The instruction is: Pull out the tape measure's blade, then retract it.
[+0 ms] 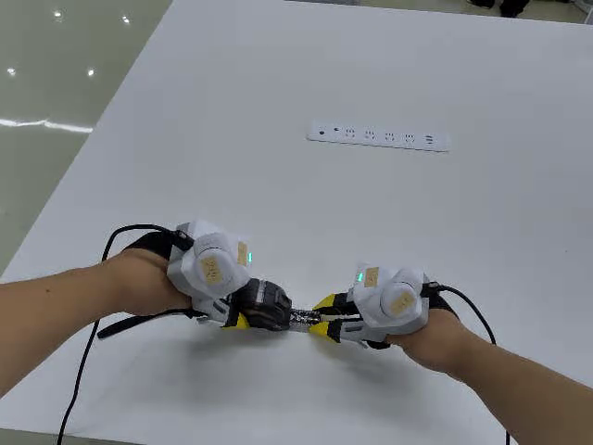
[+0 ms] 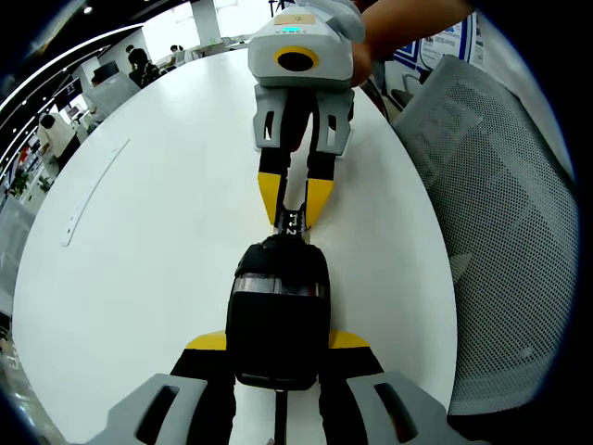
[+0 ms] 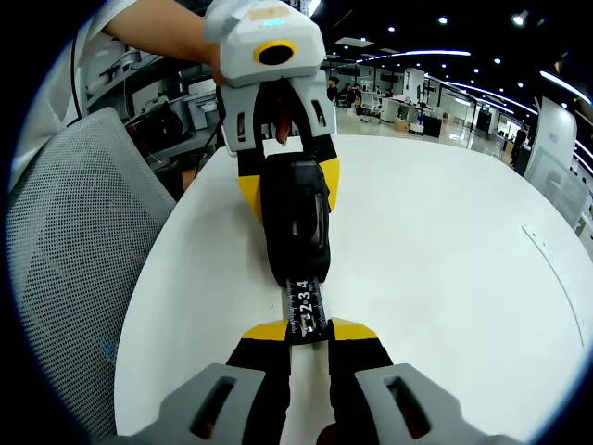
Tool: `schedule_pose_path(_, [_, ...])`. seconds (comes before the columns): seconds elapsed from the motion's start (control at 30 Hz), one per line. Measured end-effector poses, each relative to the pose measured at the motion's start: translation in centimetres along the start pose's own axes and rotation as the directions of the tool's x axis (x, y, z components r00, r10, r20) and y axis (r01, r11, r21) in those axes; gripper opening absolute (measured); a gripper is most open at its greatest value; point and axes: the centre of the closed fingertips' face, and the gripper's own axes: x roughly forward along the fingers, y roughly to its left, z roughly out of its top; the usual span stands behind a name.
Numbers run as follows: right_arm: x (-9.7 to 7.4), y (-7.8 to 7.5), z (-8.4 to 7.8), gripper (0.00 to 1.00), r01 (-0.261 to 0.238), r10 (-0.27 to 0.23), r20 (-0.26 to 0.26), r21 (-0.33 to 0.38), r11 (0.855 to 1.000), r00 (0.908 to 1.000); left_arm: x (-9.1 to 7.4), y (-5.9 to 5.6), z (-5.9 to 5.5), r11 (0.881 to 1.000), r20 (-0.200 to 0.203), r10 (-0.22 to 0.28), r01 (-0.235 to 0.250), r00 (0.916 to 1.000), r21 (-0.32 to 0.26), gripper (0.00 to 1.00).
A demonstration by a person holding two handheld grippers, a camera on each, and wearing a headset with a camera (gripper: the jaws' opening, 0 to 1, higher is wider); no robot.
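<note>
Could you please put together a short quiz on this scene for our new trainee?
1. True or false: the left tongs are open and clear of the tape measure's case.
2. Multiple choice: the right tongs pinch A) the blade; B) the case; C) nothing.
3. Short answer: how much of the blade is out of the case?

Key
1. False: they are shut on the case.
2. A.
3. Only a short stretch, bridging the gap between the case and the right tongs, with 2, 3 and 4 printed on it.
</note>
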Motion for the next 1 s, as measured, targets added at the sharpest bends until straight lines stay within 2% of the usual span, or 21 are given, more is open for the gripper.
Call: schedule_pose_path(1.0, [-1.9, -0.2, -1.0, 0.10, 0.013, -0.013, -0.018, 0.016, 1.000, 0.9998, -0.1, -0.1, 0.1, 1.000, 0.001, 0.004, -0.004, 1.0000, -0.006, 0.31])
